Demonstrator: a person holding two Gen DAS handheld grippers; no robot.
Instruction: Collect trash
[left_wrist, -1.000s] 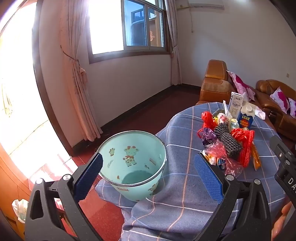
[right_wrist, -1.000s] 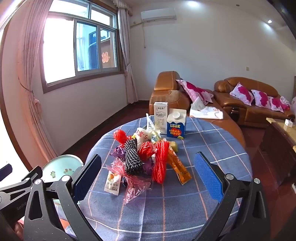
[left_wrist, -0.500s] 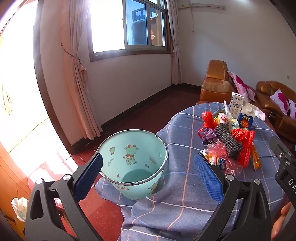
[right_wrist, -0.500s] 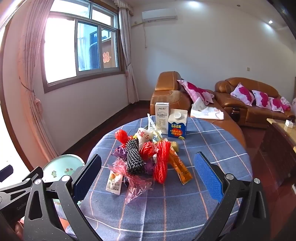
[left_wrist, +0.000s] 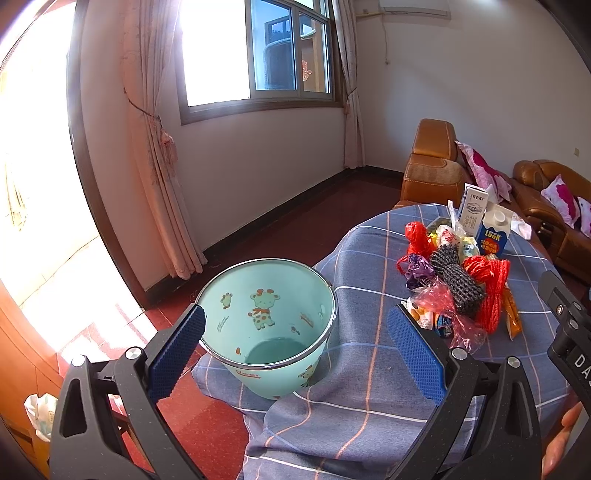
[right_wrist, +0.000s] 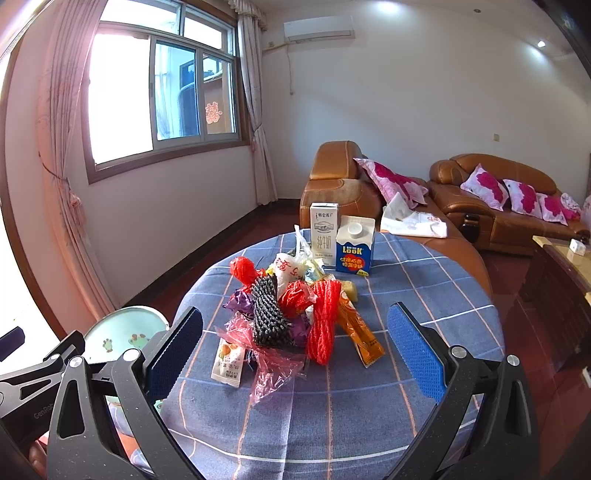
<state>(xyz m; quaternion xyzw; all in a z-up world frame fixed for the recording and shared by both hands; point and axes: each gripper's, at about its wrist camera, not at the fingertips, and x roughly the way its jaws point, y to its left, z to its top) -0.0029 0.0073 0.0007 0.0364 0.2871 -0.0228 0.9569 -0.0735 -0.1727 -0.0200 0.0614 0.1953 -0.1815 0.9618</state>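
A pile of trash (right_wrist: 295, 314) lies in the middle of a round table with a blue checked cloth (right_wrist: 424, 295): red net bags, a black foam net (right_wrist: 267, 317), pink plastic film, an orange wrapper (right_wrist: 358, 332) and a small sachet (right_wrist: 229, 360). The pile also shows in the left wrist view (left_wrist: 458, 284). A mint green bin with cartoon giraffes (left_wrist: 269, 325) stands at the table's left edge, empty. My left gripper (left_wrist: 295, 350) is open just before the bin. My right gripper (right_wrist: 295, 350) is open and empty in front of the pile.
Two milk cartons (right_wrist: 341, 240) stand upright behind the pile. Brown leather sofas with pink cushions (right_wrist: 498, 199) sit beyond the table. A wooden cabinet (right_wrist: 561, 295) is on the right. A window and curtains (right_wrist: 66, 184) fill the left wall. Red floor surrounds the table.
The left gripper's view has shifted slightly, with the bin a little higher in frame. The right gripper has edged a little toward the pile. Both stay open.
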